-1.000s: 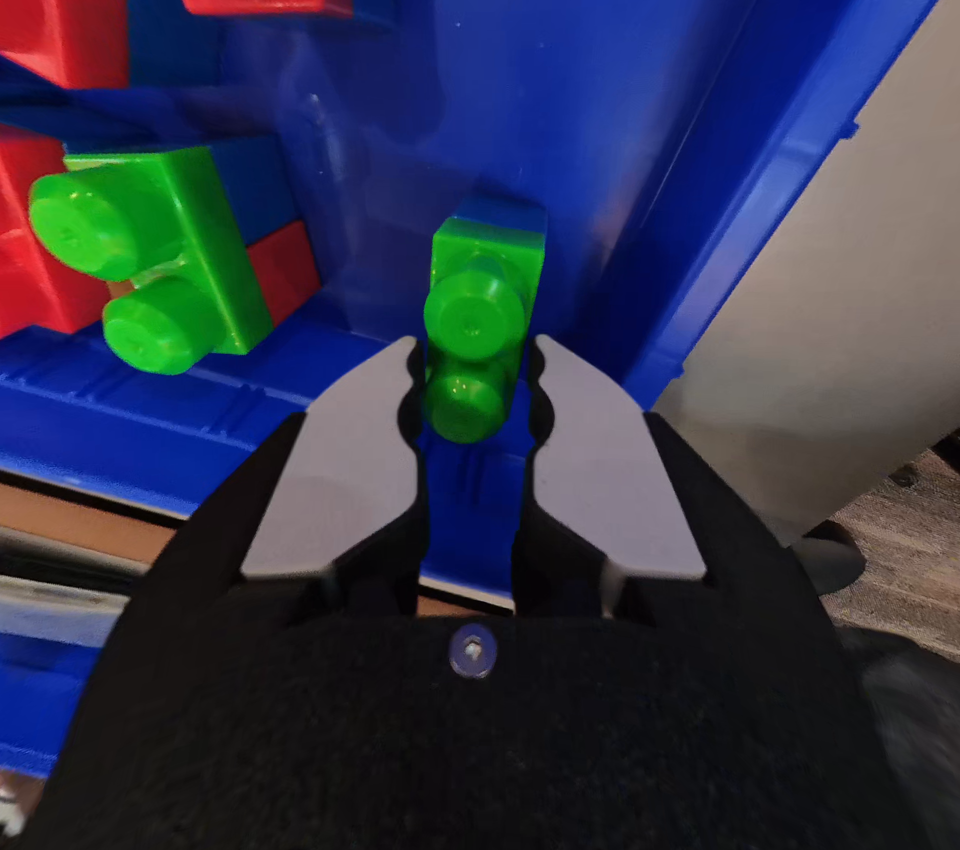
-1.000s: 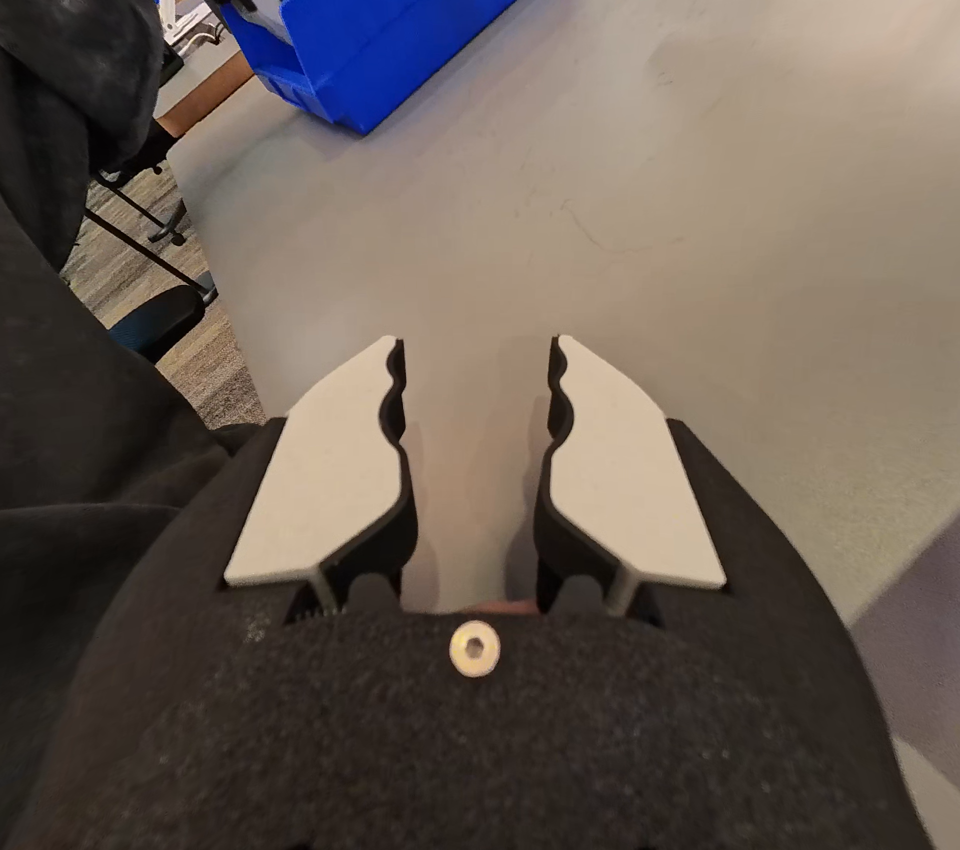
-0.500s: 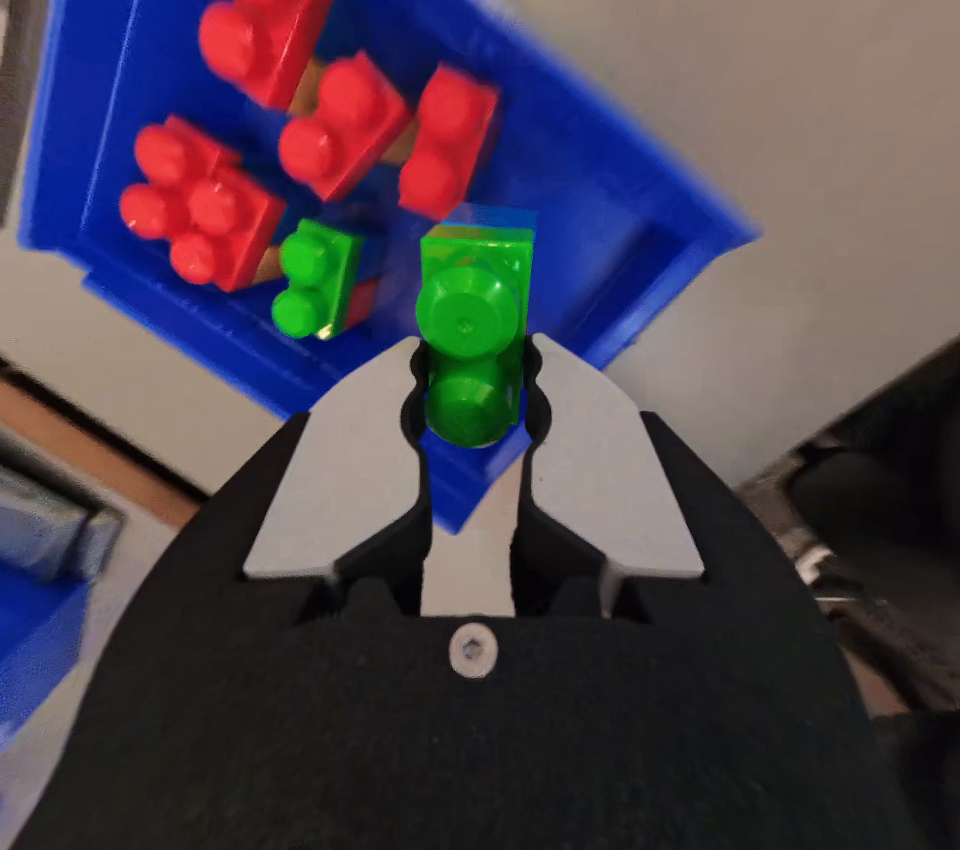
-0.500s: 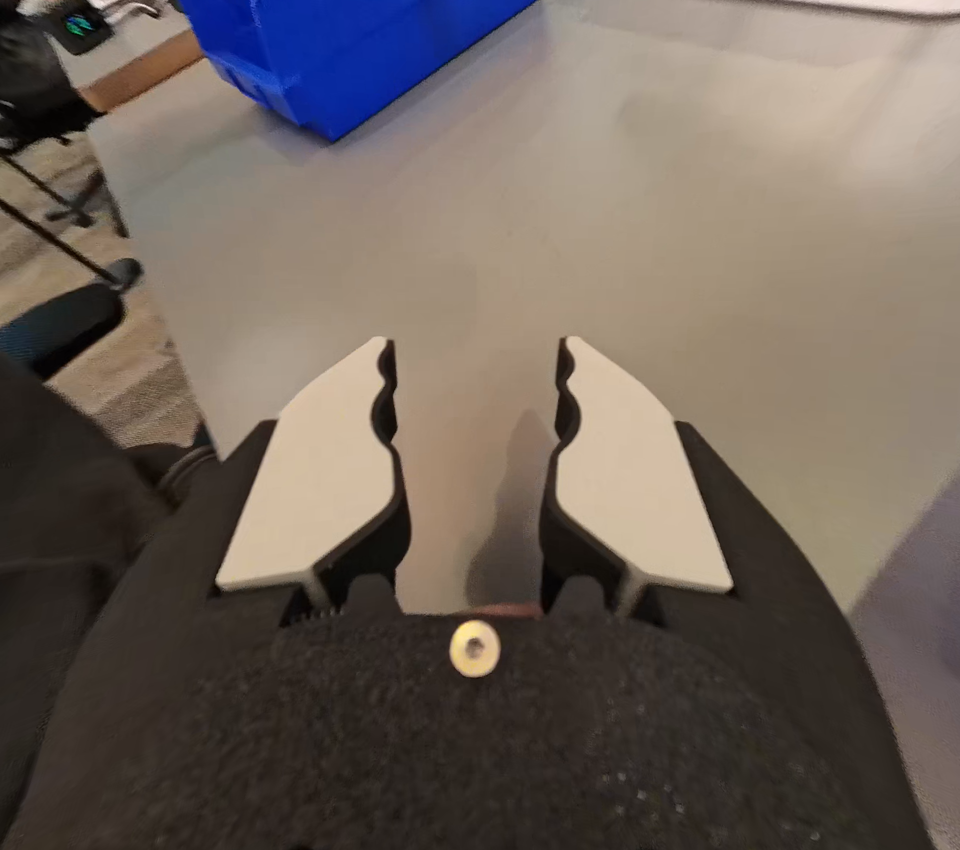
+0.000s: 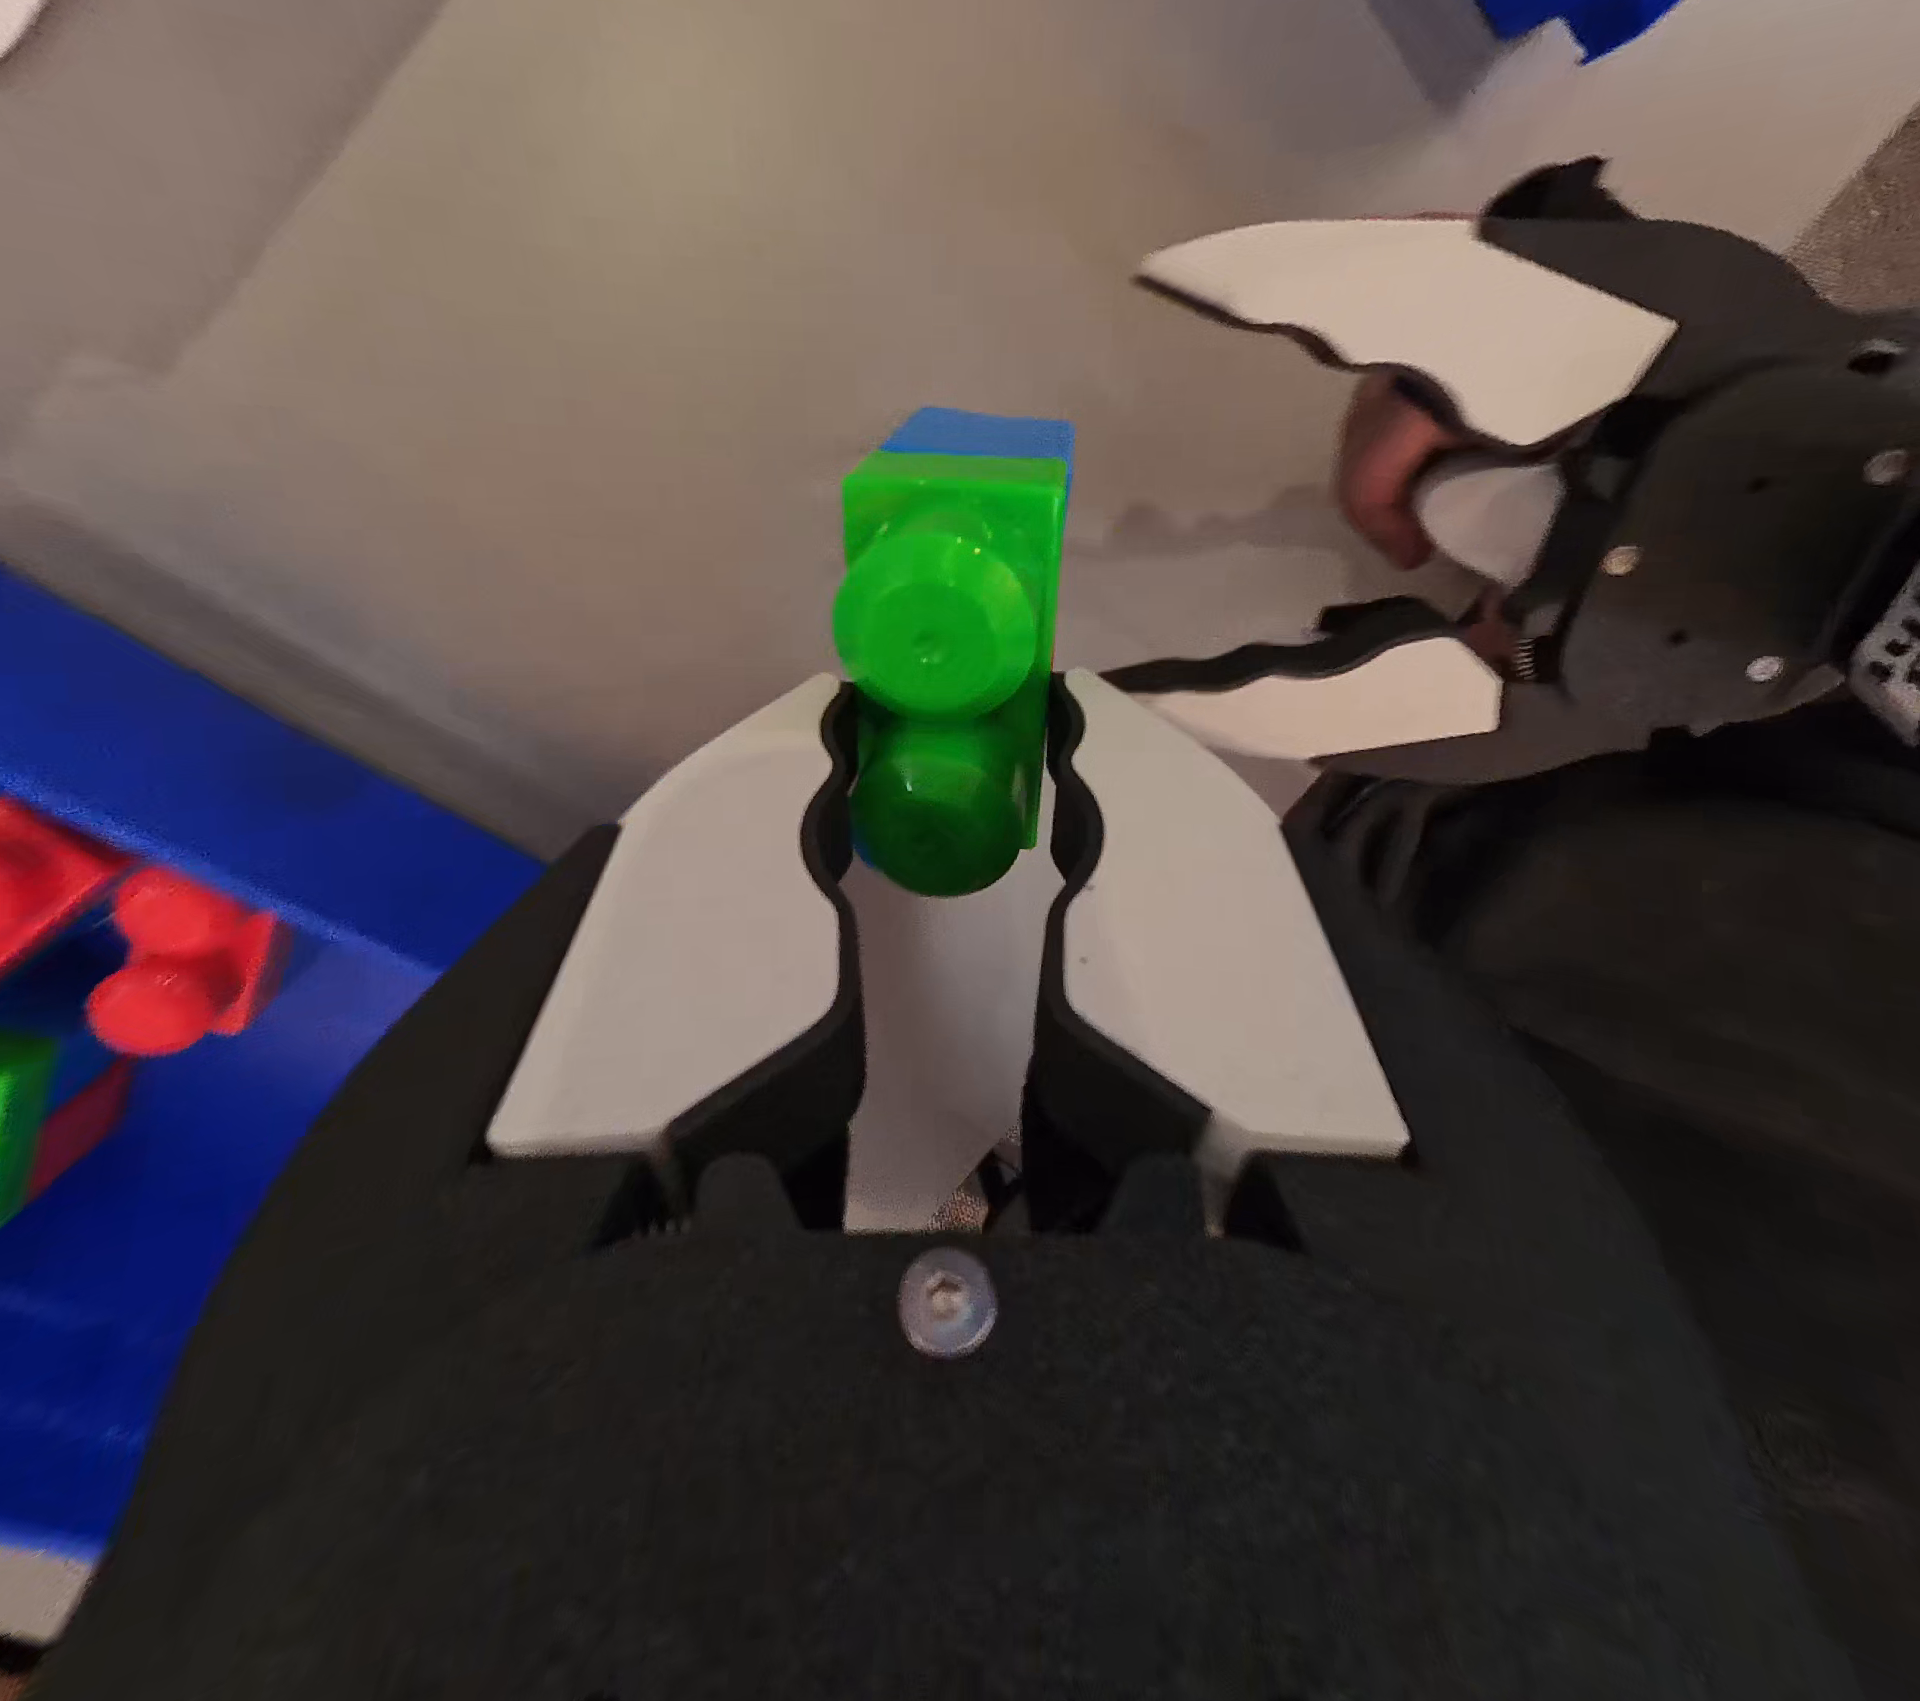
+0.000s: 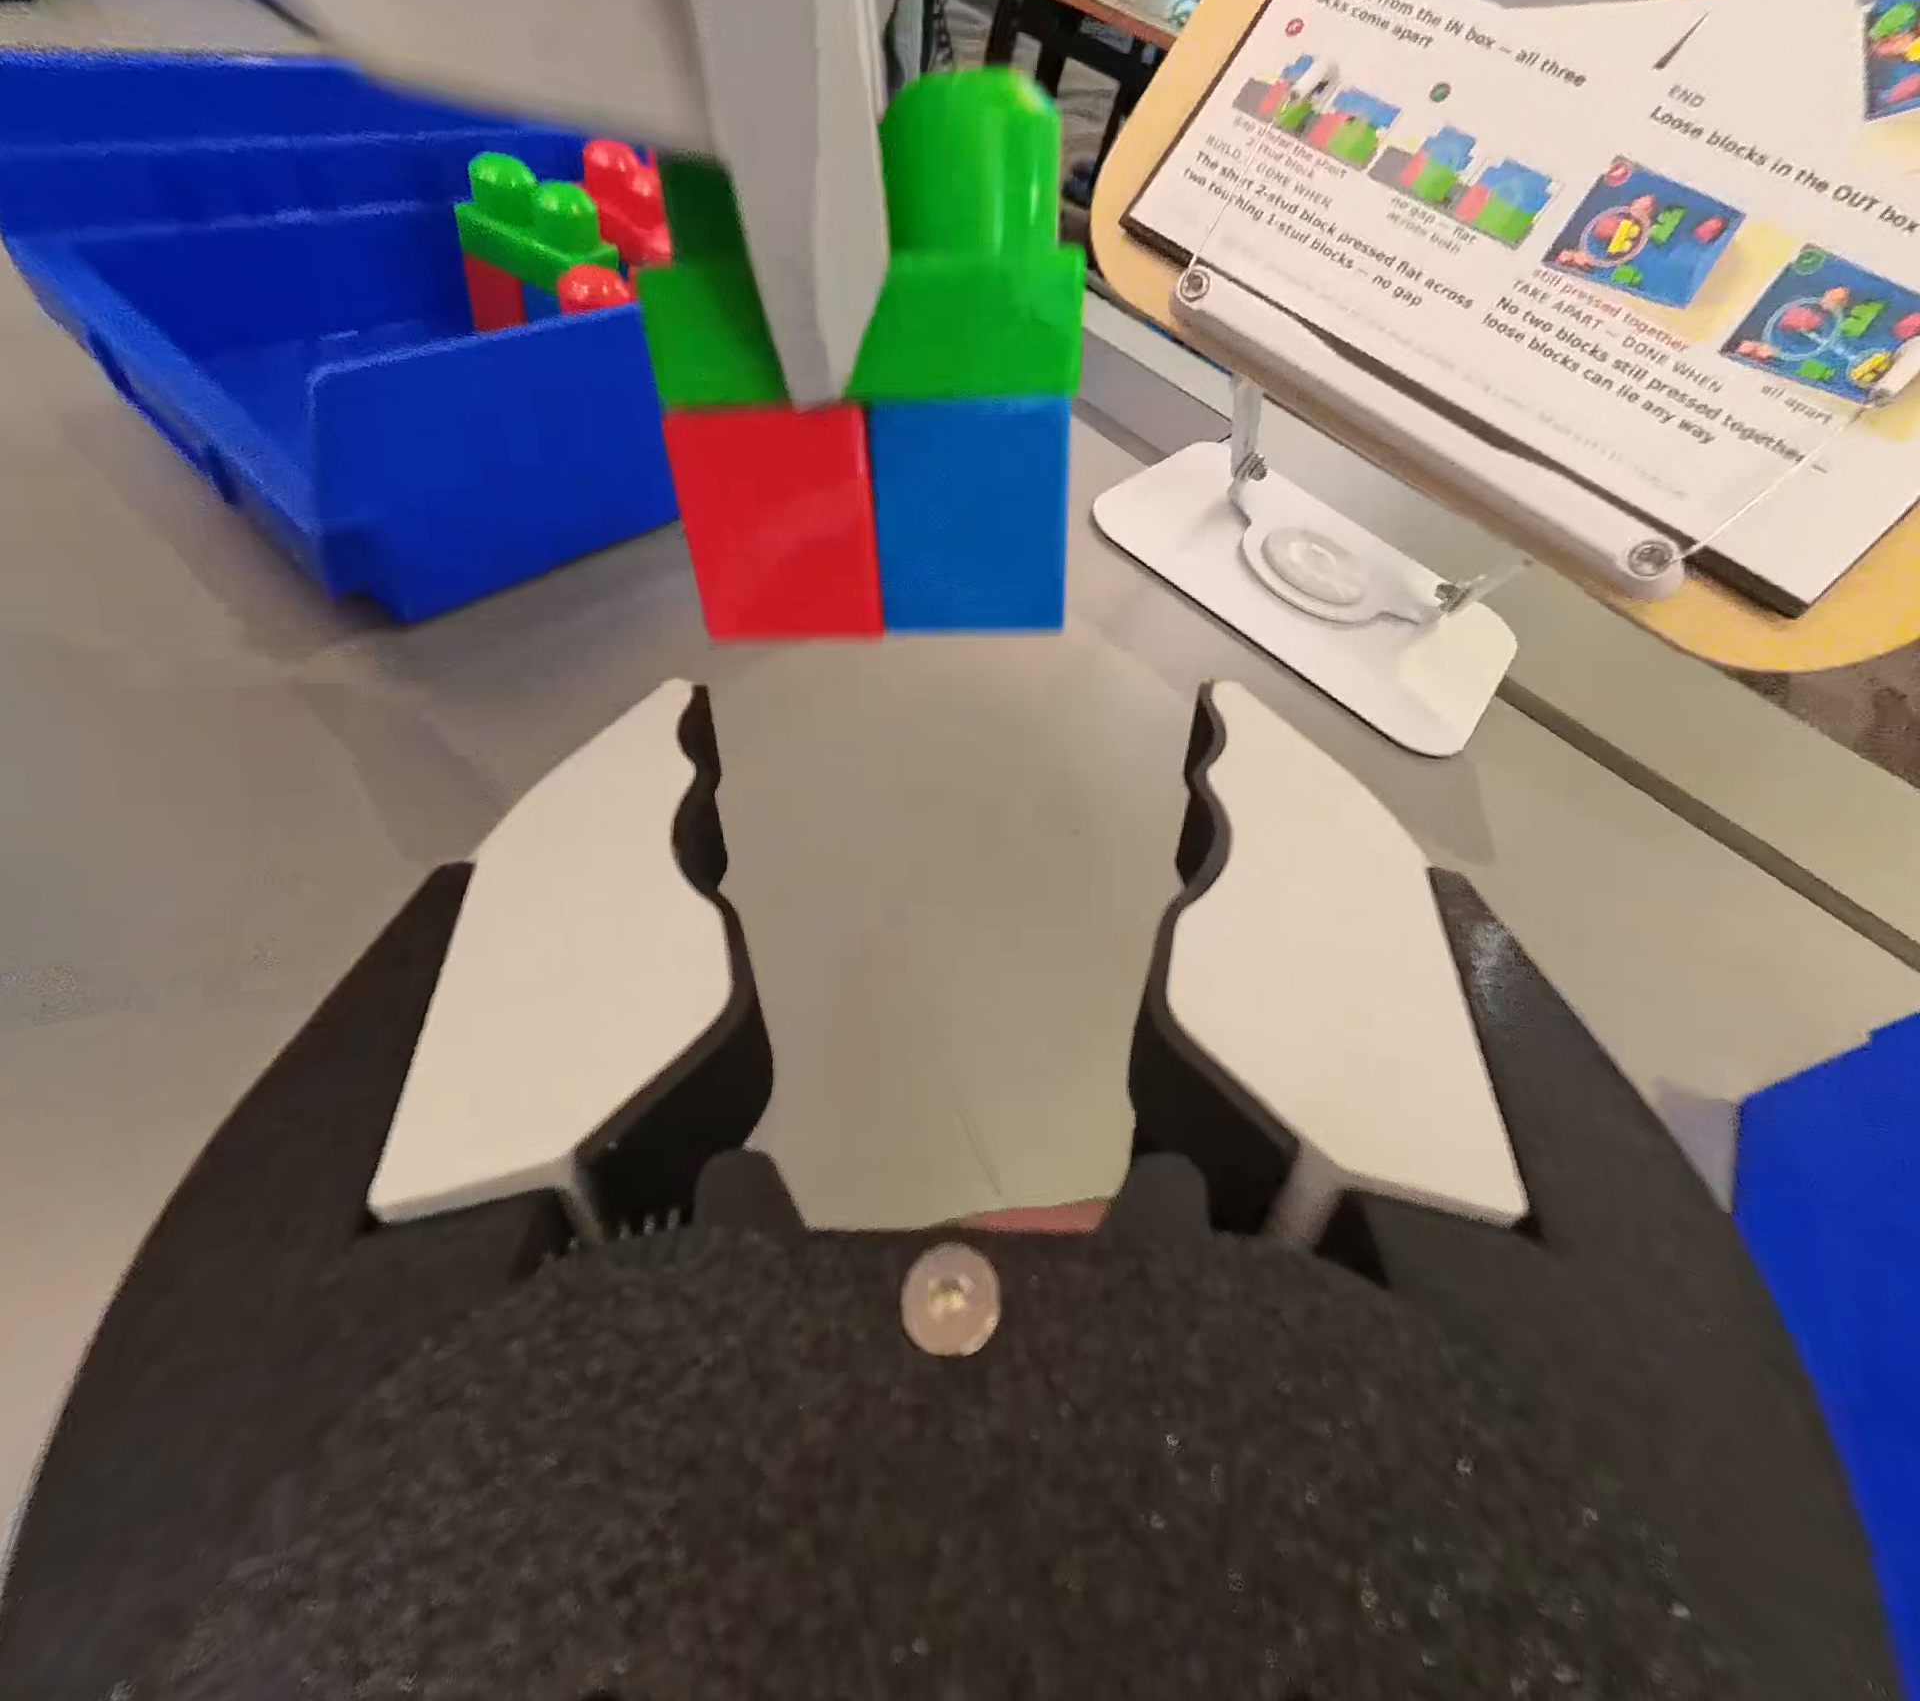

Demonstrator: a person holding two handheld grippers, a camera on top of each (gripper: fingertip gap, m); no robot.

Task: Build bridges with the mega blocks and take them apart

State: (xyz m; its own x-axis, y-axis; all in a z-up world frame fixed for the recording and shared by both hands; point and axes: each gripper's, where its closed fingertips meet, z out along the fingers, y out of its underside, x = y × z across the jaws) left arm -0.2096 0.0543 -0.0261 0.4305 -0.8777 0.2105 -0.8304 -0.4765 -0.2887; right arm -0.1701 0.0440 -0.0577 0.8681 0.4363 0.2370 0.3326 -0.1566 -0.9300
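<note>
While the left gripper [image 5: 945,778] pinches the green block [image 5: 951,654] of a small bridge [image 6: 868,425] in midair, its red block [image 6: 784,524] and blue block [image 6: 971,508] hang straight ahead of the spread, empty right gripper [image 6: 945,778].

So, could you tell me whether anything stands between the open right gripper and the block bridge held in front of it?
Nothing visible: only bare table shows between the right gripper and the bridge.

You see two grippers [image 6: 945,695] [image 5: 945,768], one held three-block bridge [image 6: 873,404], two blue bins [image 6: 364,404] [image 6: 1829,1236], and one instruction board [image 6: 1558,197].
</note>
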